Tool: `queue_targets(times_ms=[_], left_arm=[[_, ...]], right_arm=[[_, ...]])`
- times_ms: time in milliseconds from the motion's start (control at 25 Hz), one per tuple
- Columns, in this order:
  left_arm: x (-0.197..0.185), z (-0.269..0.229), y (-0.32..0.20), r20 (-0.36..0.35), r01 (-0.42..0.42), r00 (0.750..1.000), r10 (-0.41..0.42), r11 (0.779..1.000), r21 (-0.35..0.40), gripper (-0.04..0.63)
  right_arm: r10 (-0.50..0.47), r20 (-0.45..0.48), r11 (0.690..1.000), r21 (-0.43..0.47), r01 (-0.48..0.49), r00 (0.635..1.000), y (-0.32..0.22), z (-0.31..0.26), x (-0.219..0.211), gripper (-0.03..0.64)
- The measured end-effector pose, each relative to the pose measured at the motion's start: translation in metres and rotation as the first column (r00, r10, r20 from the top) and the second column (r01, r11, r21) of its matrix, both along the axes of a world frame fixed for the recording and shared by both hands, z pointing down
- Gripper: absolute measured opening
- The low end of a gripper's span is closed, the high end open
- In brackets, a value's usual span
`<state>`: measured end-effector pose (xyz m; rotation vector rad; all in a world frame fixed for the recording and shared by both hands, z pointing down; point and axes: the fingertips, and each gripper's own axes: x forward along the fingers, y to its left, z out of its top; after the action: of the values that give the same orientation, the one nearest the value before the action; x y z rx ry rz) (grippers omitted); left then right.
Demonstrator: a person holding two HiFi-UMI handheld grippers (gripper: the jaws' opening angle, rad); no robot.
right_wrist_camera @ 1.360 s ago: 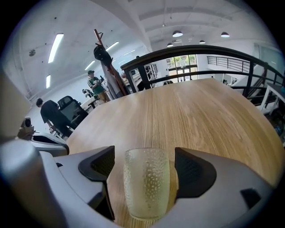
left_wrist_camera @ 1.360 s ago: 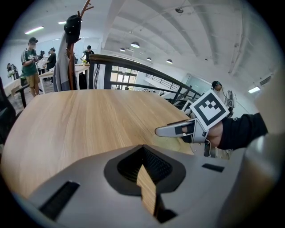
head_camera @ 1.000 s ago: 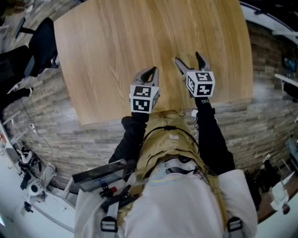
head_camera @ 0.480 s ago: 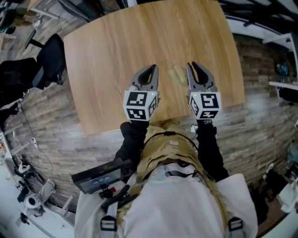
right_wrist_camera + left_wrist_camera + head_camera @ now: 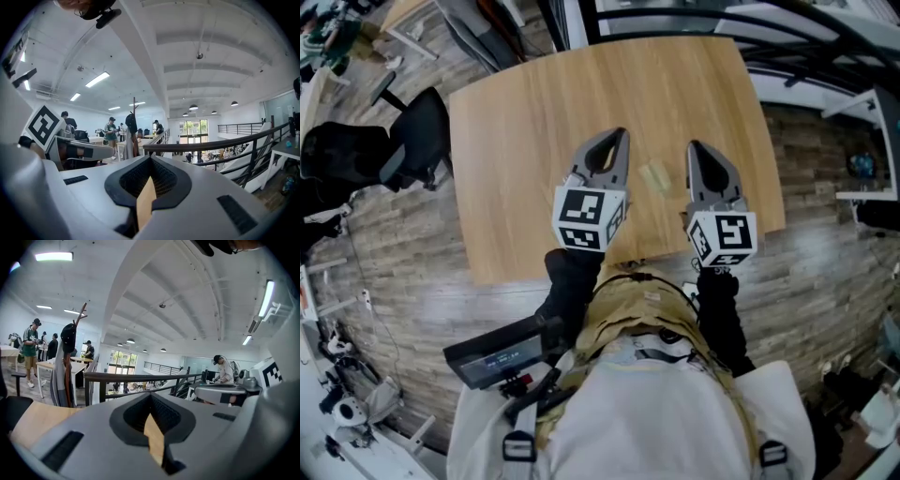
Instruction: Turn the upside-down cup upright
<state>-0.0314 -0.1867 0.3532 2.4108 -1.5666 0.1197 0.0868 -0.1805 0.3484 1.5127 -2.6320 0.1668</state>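
A small pale, see-through thing (image 5: pixel 656 176) rests on the wooden table (image 5: pixel 534 103) between my two grippers; it is too faint to tell its shape or which way up it stands. My left gripper (image 5: pixel 617 139) is held high above the table, jaws shut, nothing between them. My right gripper (image 5: pixel 696 150) hangs beside it at the same height, also shut and empty. In the left gripper view the left gripper (image 5: pixel 150 395) points nearly level across the room, its tips meeting. The right gripper view shows the same for the right gripper (image 5: pixel 150 159). No cup appears in either gripper view.
A black chair (image 5: pixel 408 150) stands left of the table. Black railings (image 5: pixel 806 56) run past its far right corner. A coat stand (image 5: pixel 70 362) and several people at desks show far off in both gripper views. A dark device (image 5: pixel 492 354) hangs at the person's waist.
The right gripper's jaws went from wide open to shut. Both grippers rose from the table toward the head camera and levelled out. The left gripper stayed shut.
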Motion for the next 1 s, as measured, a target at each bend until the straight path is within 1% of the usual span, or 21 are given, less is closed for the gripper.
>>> queue_targets(times_ms=[200,360,480,680,1000], left_arm=[[0.000,-0.031,0.002,0.016,-0.005,1.000,0.003,0.997,0.071,0.002],[0.001,-0.053,0.005,0.024,-0.010,1.000,0.007,0.993,0.119,0.002],[-0.001,-0.064,0.006,0.021,-0.002,1.000,-0.001,0.990,0.142,0.002],[-0.010,-0.078,0.001,0.022,0.034,0.999,-0.039,0.984,0.177,0.002],[-0.004,-0.085,-0.008,0.038,0.013,0.999,-0.021,0.980,0.200,0.002]], right_arm=[[-0.009,0.003,0.998,0.058,0.008,1.000,0.003,-0.031,-0.005,0.021],[0.005,0.022,0.996,0.088,-0.007,1.000,0.005,-0.049,-0.004,0.021],[0.004,0.029,0.994,0.111,-0.008,1.000,0.004,-0.061,-0.003,0.021],[0.014,0.042,0.988,0.150,-0.020,0.999,-0.002,-0.077,-0.002,0.021],[0.007,0.049,0.984,0.175,-0.016,0.999,-0.011,-0.083,-0.006,0.021]])
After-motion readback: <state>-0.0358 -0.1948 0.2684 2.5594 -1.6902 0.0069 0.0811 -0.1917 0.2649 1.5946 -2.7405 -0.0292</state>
